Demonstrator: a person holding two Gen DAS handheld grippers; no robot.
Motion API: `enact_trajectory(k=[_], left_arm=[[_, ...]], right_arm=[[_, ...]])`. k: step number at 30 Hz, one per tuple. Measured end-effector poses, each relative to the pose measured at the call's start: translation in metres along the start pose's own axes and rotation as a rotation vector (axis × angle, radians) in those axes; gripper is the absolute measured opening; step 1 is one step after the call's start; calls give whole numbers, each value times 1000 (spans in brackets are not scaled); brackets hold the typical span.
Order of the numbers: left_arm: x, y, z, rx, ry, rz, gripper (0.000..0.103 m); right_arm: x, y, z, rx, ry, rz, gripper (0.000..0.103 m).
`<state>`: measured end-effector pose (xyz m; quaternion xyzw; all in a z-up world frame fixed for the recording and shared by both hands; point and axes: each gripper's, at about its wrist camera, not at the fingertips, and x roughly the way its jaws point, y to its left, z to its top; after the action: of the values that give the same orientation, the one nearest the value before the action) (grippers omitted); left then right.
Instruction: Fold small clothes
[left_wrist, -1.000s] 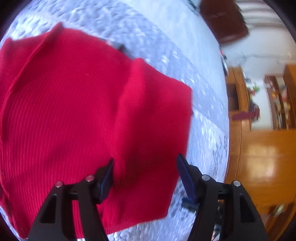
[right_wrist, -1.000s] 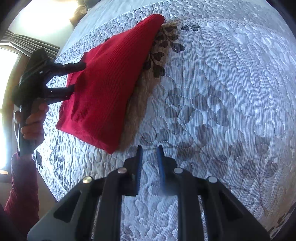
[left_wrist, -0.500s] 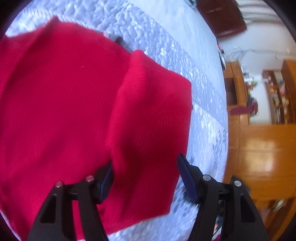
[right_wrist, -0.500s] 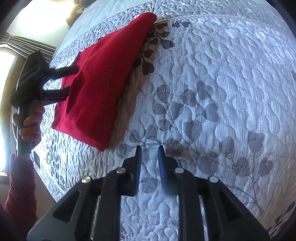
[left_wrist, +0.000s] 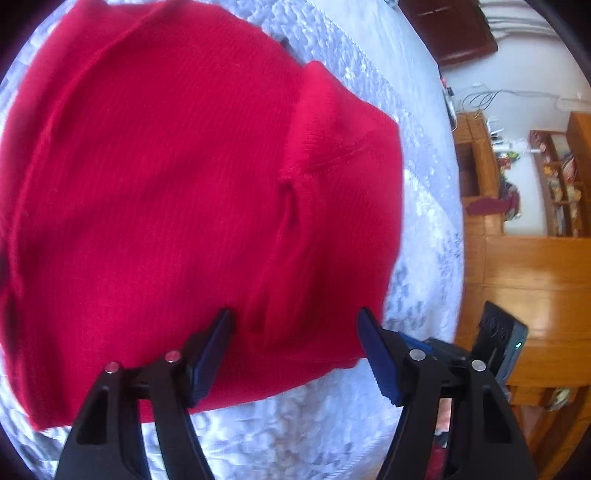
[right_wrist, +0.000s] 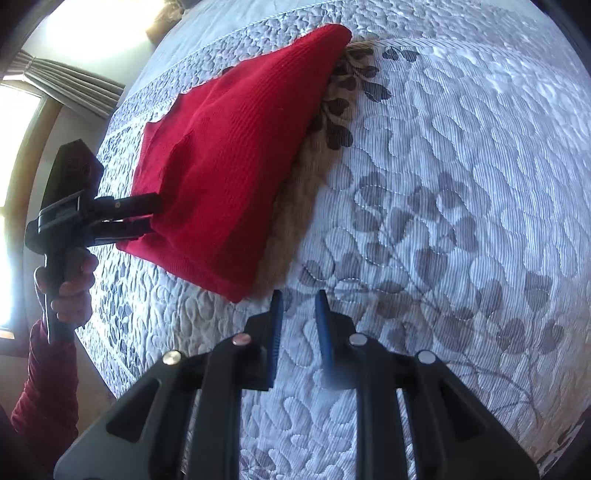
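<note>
The red garment (left_wrist: 177, 192) was a fine-ribbed, matt knit cloth. The bedspread (right_wrist: 461, 184) was quilted fabric with stitched leaf patterns. Both grippers (right_wrist: 298, 310) (left_wrist: 293, 332) were matt black plastic with ridged blue pads and shiny metal pins. The cabinet (left_wrist: 532, 280) was glossy varnished wood.

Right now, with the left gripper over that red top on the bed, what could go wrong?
The left gripper is open over the folded flap of the red top; closing here could pinch only one layer and pull the fold apart. The right gripper hangs over bare quilt, holding nothing, so the garment could slide when tugged.
</note>
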<state>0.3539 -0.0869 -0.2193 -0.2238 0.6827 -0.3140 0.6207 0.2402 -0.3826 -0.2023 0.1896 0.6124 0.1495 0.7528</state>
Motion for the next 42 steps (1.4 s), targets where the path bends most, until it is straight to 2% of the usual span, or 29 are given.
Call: enact_trajectory(k=[3, 5, 7, 9, 10, 11, 13, 14, 15, 16, 17, 20, 22, 25, 27, 32, 36, 39, 41, 42], left_arm=[[6, -8, 0, 15, -3, -20, 53], [10, -7, 4, -5, -1, -34, 35], [18, -1, 7, -40, 18, -29, 27], [28, 1, 9, -61, 40, -41, 27], [31, 2, 9, -63, 46, -47, 31], [32, 4, 10, -68, 51, -71, 43], [33, 6, 11, -94, 55, -140, 58], [34, 5, 11, -105, 48, -137, 56], [34, 3, 11, -102, 42, -112, 51], [34, 0, 11, -85, 34, -78, 23], [34, -3, 10, -60, 23, -34, 8], [22, 2, 6, -86, -34, -37, 6], [2, -3, 2, -53, -96, -31, 6], [-45, -11, -10, 12, -191, -80, 5], [-70, -9, -19, 37, -228, -63, 5], [-88, 30, -29, -17, -219, -11, 5], [-69, 65, -30, -57, -130, -37, 8], [-60, 70, -32, -77, -102, -53, 21], [-62, 68, -34, -70, -114, -72, 38], [-66, 67, -36, -59, -128, -56, 43]], right_arm=[[-4, -1, 1, 1, -6, -9, 19], [-6, -3, 1, 11, -12, -8, 19], [-8, -5, 0, 18, -13, 1, 19], [-8, -4, -1, 15, -12, 2, 21], [-9, -3, -2, 9, -14, -1, 21], [-10, -3, -2, 5, -14, -2, 21], [-11, -3, -2, 6, -15, -4, 21], [-11, -3, -2, 9, -15, -4, 21], [-11, -4, -2, 13, -16, -4, 21], [-12, -5, -2, 18, -17, -5, 21], [-13, -5, -2, 22, -18, -6, 21], [-16, -4, -2, 20, -22, -5, 22], [-18, -3, -2, 18, -22, -8, 22], [-19, -3, -1, 20, -18, -13, 21], [-17, -2, 0, 24, -16, -10, 21], [-8, 12, 4, 3, -8, 12, 21], [2, 25, 6, -28, 11, 8, 24], [4, 31, 7, -38, 12, 6, 27], [3, 42, 9, -63, 11, 25, 28], [2, 49, 11, -72, 13, 44, 29]])
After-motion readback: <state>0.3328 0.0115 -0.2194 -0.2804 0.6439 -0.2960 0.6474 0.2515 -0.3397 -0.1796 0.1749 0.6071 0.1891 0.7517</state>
